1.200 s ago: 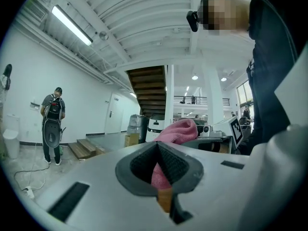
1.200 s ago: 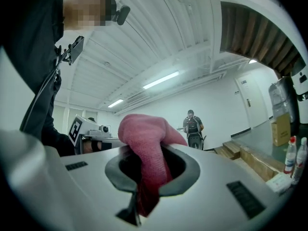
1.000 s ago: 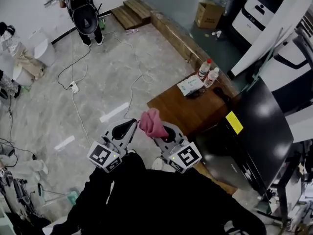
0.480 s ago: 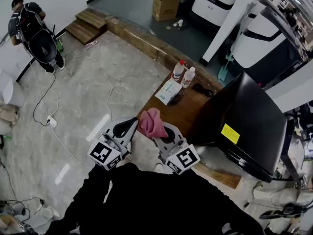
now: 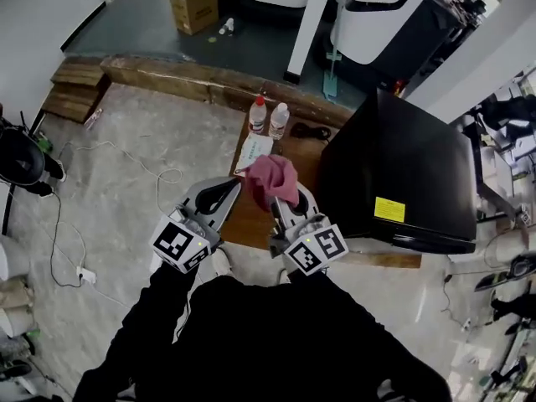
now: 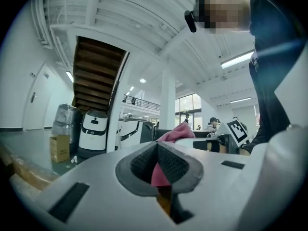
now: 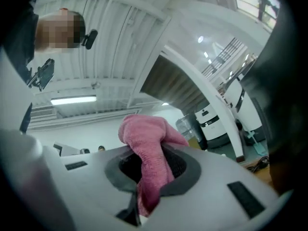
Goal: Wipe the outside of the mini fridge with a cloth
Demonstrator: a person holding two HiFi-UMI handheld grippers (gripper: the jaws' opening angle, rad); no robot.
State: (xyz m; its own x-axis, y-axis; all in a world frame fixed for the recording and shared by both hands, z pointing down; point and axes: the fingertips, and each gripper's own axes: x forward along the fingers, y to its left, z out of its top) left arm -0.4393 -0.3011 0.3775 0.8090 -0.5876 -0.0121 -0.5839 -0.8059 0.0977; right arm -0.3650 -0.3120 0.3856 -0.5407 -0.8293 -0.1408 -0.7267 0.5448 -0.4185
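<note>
In the head view, a pink terry cloth point(image 5: 272, 178) is being held at the tip of the right gripper point(image 5: 283, 201), over the front edge of a low brown wooden table point(image 5: 251, 223). The left gripper point(image 5: 228, 191) is being held just beside it. The black box-shaped mini fridge point(image 5: 402, 166) is being carried on the table's right end, near the cloth but untouched by it — so the approach is judged to be the step in hand, with wiping not yet begun.

In the left gripper view, the left gripper point(image 6: 156, 150) is being shown with its jaws pressed together on nothing, and the cloth point(image 6: 178, 131) is being seen beyond them.

In the right gripper view, the right gripper point(image 7: 150, 163) is being shown clamped on the cloth point(image 7: 144, 134), with a bunched fold standing above the pads.

For the next move, the cloth would probably need to be carried rightward and pressed flat against a fridge wall — likely the near side or the top.
</note>
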